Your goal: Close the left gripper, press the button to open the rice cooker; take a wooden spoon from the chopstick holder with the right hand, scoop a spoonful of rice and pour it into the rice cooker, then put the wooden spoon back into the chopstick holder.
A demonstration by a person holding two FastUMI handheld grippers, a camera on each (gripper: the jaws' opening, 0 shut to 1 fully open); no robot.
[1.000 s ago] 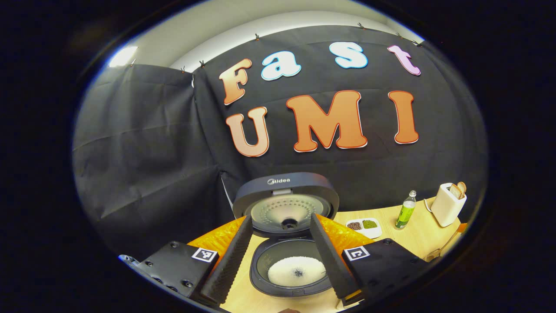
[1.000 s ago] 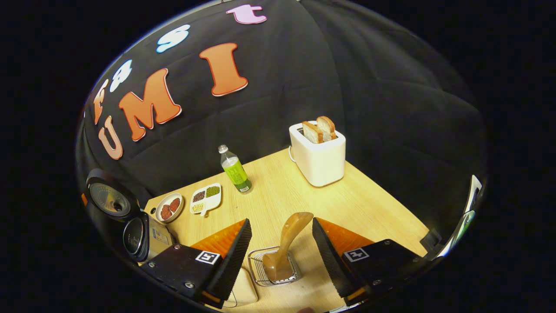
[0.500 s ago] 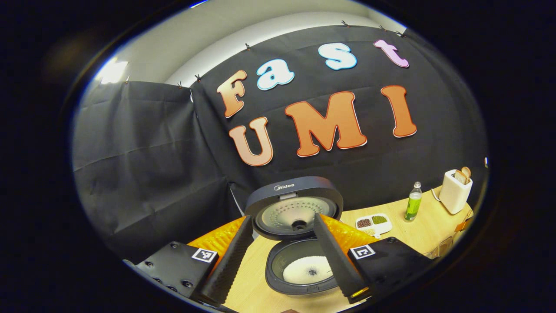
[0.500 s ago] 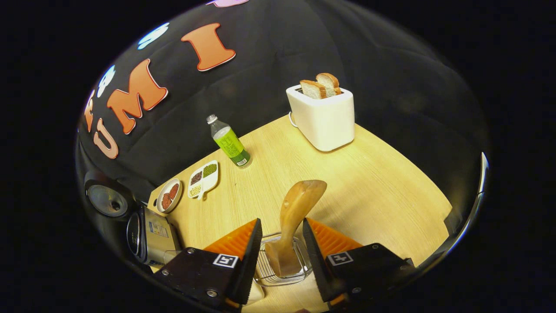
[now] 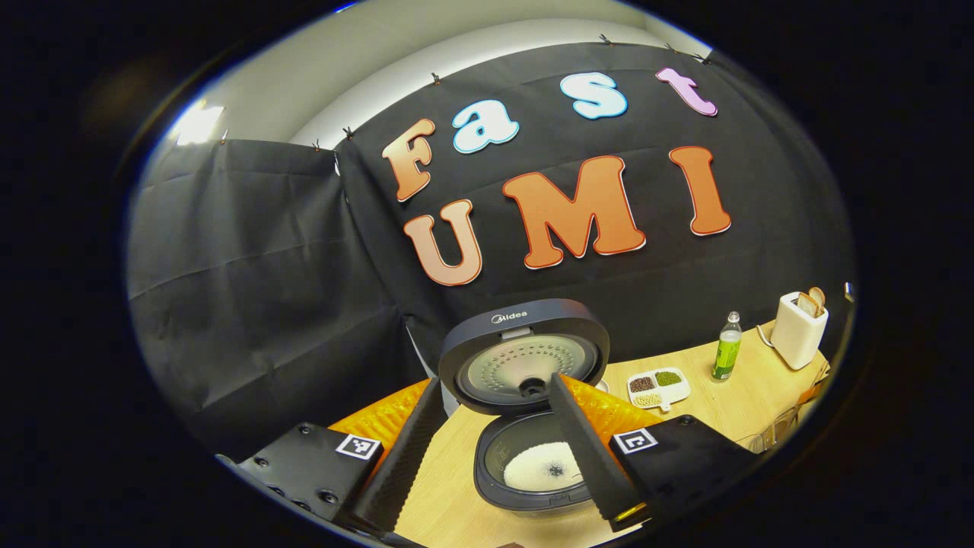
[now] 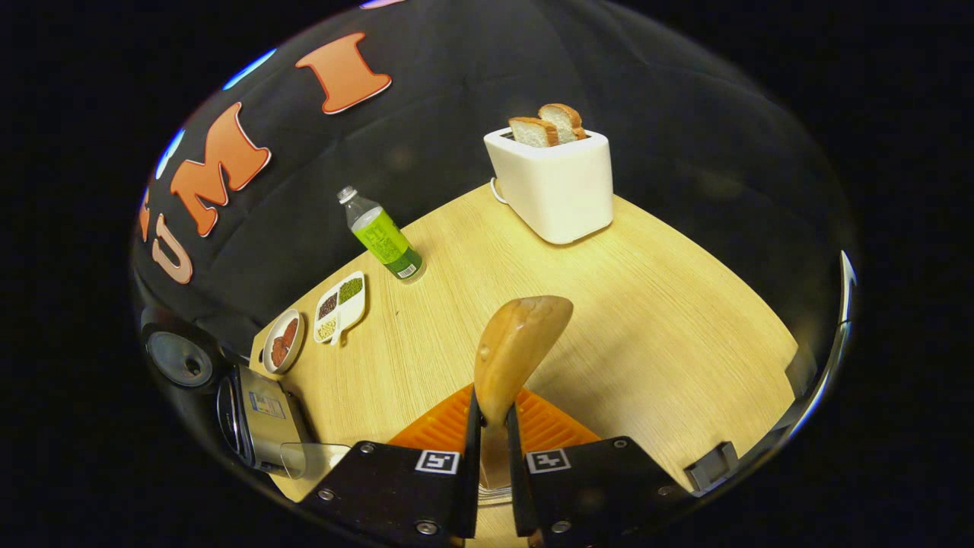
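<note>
I am pinching the wooden spoon between my right tongs, both fingers pressing its handle low down while the rounded end is tilting up and away over the worktop; the chopstick holder is sitting hidden under my fingers, just a few wires showing, so I am judging that the spoon's lower end is resting inside it. The risk here is that I am gripping a smooth, curved handle at one narrow spot: if I am lifting crookedly, the spoon may be twisting in the pinch or catching the wire rim and dragging the holder over. My left tongs are hanging spread and empty above the rice cooker, whose lid is standing open with white rice lying in the pot. One left finger is crossing the pot's rim in the left gripper view, so I am thinking it may be getting in the spoon's way or bumping the lid shut when I am carrying rice over. Farther off, the sectioned dish, the round dish, the green bottle and the toaster are standing well apart from the spoon; a wide swing might be toppling the bottle
</note>
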